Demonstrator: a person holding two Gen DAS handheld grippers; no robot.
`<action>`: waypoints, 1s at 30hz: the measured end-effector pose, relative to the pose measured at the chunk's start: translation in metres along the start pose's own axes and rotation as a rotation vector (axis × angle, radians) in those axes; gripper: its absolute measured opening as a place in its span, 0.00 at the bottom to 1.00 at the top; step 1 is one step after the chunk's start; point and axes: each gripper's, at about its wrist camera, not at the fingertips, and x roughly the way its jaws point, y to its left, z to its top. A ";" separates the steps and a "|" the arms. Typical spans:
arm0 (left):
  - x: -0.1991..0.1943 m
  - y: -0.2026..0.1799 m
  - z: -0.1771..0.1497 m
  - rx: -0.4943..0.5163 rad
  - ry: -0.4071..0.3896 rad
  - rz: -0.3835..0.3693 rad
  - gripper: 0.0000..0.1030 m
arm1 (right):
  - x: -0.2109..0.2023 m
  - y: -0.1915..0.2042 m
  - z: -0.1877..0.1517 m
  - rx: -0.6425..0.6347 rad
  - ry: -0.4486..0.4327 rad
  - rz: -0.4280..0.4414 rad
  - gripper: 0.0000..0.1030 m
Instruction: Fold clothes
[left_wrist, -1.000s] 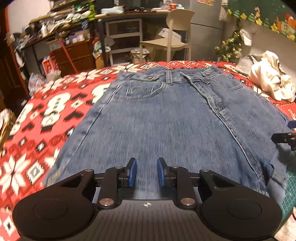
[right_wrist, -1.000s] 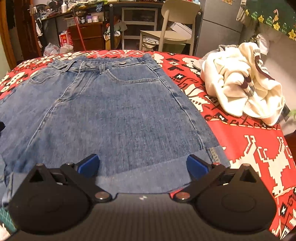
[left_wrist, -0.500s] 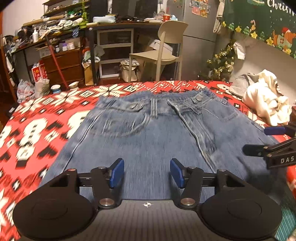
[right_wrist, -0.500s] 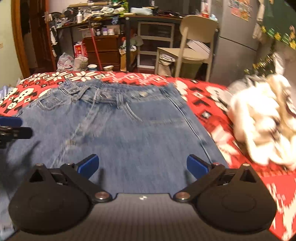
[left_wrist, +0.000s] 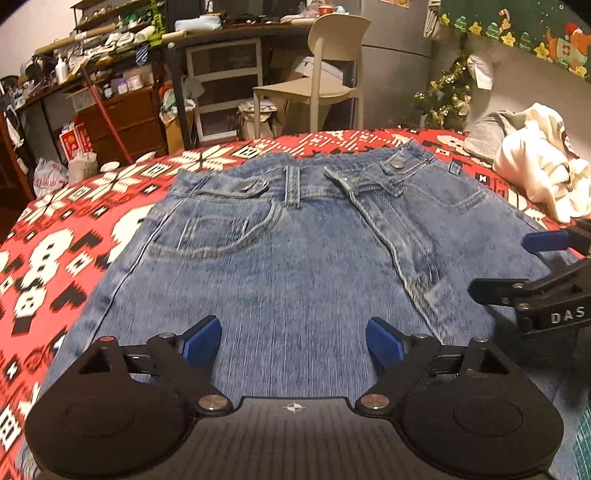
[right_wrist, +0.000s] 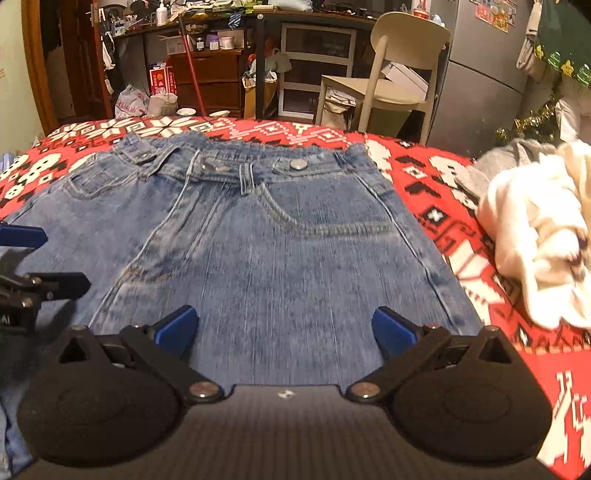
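A pair of blue jeans (left_wrist: 295, 266) lies flat on a red and white patterned blanket (left_wrist: 66, 229), waistband at the far side. In the left wrist view my left gripper (left_wrist: 293, 341) hovers over the denim, its jaws opening wide with nothing pinched between the blue pads. My right gripper (right_wrist: 286, 328) stands open above the jeans (right_wrist: 258, 251) in the right wrist view, nothing in it. Each gripper shows at the edge of the other's view: the right one (left_wrist: 532, 266) at right, the left one (right_wrist: 33, 266) at left.
A heap of white and grey clothes (right_wrist: 535, 229) lies on the blanket (right_wrist: 436, 173) to the right of the jeans. Beyond the far edge stand a beige chair (left_wrist: 325, 74), a desk with drawers (left_wrist: 221, 85) and cluttered shelves (left_wrist: 92, 48).
My left gripper's jaws have spread from nearly closed to wide. Both grippers have drawn back over the jeans, so the waistband and the room behind show fuller.
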 end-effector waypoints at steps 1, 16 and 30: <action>-0.005 -0.002 -0.004 0.007 0.001 0.000 0.84 | -0.004 -0.001 -0.004 0.009 0.003 0.002 0.99; -0.058 -0.009 -0.058 -0.014 0.029 -0.042 0.87 | -0.069 -0.008 -0.066 0.030 0.025 -0.006 0.99; -0.021 0.002 -0.006 -0.034 -0.019 -0.036 0.86 | -0.033 0.011 -0.016 -0.018 0.007 0.013 0.99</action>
